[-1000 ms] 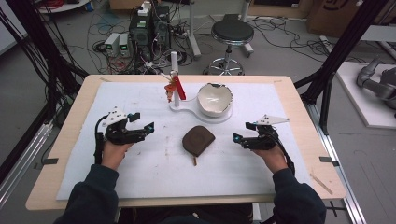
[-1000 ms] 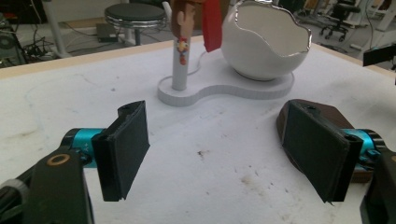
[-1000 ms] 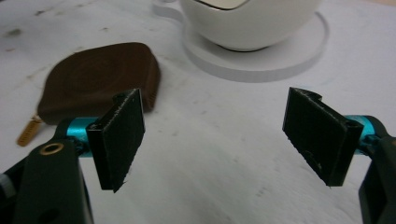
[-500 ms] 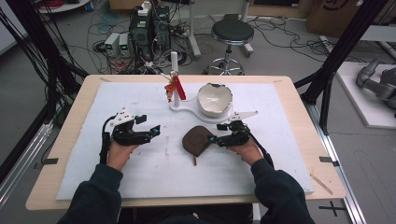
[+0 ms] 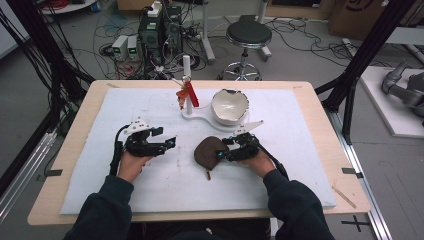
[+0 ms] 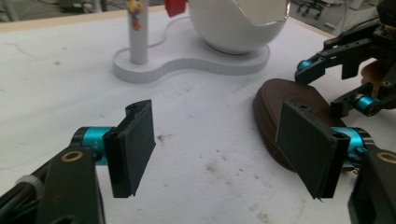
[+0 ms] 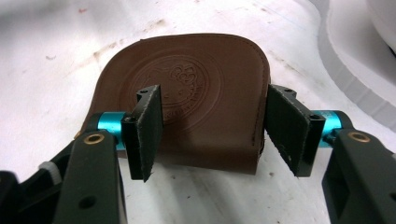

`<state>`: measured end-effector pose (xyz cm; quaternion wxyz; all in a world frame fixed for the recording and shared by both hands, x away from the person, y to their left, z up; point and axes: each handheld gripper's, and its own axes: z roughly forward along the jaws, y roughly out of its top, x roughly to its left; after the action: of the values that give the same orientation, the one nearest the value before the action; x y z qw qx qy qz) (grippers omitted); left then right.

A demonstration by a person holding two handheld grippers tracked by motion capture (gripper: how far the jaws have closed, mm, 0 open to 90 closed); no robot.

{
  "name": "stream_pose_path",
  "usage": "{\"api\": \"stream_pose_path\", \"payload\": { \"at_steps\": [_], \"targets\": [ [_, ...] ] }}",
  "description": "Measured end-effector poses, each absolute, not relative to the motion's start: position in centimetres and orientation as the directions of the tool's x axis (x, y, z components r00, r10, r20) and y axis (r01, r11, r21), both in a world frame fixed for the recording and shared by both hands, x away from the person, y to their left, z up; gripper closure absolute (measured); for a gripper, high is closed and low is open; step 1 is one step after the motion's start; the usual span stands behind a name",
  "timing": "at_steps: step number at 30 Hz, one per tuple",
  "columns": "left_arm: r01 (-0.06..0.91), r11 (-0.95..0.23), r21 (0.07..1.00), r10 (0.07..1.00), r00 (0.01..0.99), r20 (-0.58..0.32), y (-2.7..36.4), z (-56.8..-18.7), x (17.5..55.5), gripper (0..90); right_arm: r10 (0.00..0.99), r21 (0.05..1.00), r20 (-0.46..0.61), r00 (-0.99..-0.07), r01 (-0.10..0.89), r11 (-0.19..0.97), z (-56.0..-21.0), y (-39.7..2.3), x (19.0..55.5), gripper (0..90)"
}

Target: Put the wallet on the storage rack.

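— So, what is seen nearest, between the fingers of the right gripper point(image 7: 212, 135)?

— A brown leather pouch point(image 7: 187, 98) is seen there, lying flat on the white mat point(image 5: 150, 200). The fingers are held wide apart. One pad point(image 7: 148, 133) is over the pouch, the other is just past its edge. Whether the pouch is touched cannot be told. A round stamp is pressed into the leather.

— And the left gripper point(image 6: 224, 154)?

— Its fingers are spread wide too, and nothing is held between them. Only bare mat is found in the gap. The pouch is seen just behind its right-hand pad point(image 6: 310, 151).

— What is seen farther off, past the fingers?

— A white stand point(image 5: 200, 112) is set on the mat. A white post point(image 5: 186, 82) with a red thing point(image 5: 190, 94) on it is fixed to it. A white bowl shaped like a broken eggshell point(image 5: 230, 106) is placed beside the post.
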<state>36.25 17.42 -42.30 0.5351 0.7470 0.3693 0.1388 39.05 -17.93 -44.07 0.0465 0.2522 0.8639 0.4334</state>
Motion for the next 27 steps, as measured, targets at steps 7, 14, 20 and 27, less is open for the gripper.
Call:
{"api": "stream_pose_path", "payload": {
  "at_steps": [7, 14, 20, 27],
  "targets": [
    [0.428, -0.2, 0.881, 0.647, 0.733, -0.209, 15.9, -42.7, 36.3, 29.6, 0.441, 0.765, 0.006, -0.898, 0.288, 0.576, -43.2, -17.7, 37.6, 42.7],
    [0.444, -0.198, 0.874, 0.547, 0.79, -0.277, 14.5, -42.9, 36.2, 30.9, 0.415, 0.756, -0.073, -0.907, 0.221, 0.616, -42.9, -17.5, 37.0, 43.9],
    [0.453, -0.234, 0.86, 0.467, 0.829, -0.309, 12.1, -42.9, 35.8, 30.9, 0.414, 0.753, -0.082, -0.906, 0.216, 0.622, -42.9, -17.4, 36.9, 44.5],
    [0.512, -0.272, 0.814, 0.503, 0.797, -0.334, 10.2, -43.9, 36.1, 26.5, 0.404, 0.753, -0.089, -0.911, 0.204, 0.625, -42.9, -17.3, 36.7, 45.5]
  ]
}}
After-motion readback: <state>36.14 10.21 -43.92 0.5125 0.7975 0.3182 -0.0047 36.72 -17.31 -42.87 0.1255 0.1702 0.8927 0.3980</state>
